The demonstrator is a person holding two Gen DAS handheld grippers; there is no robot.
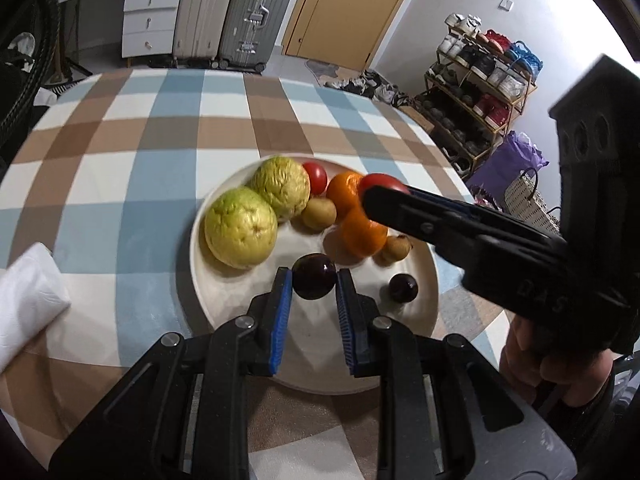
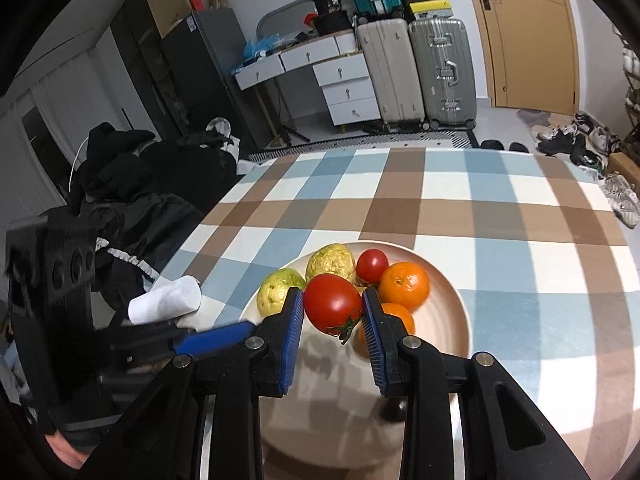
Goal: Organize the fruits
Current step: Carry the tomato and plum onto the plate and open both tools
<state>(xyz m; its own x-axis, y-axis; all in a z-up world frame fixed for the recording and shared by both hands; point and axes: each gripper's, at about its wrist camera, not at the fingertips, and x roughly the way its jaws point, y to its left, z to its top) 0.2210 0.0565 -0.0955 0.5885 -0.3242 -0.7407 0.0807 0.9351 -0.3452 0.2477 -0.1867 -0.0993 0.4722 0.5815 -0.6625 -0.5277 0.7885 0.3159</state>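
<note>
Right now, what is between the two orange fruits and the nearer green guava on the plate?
In the left wrist view, one small brown fruit sits between the oranges and the nearer guava; the rest is bare plate.

both wrist cameras look down close along their fingers, from opposite sides, sharing the round cream plate (image 1: 208, 292) (image 2: 456, 320) on the checked-cloth table (image 1: 120, 184) (image 2: 480, 208).

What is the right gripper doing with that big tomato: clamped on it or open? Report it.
Clamped. In the right wrist view the right gripper has both blue pads pressed against the big tomato, held above the plate.
</note>
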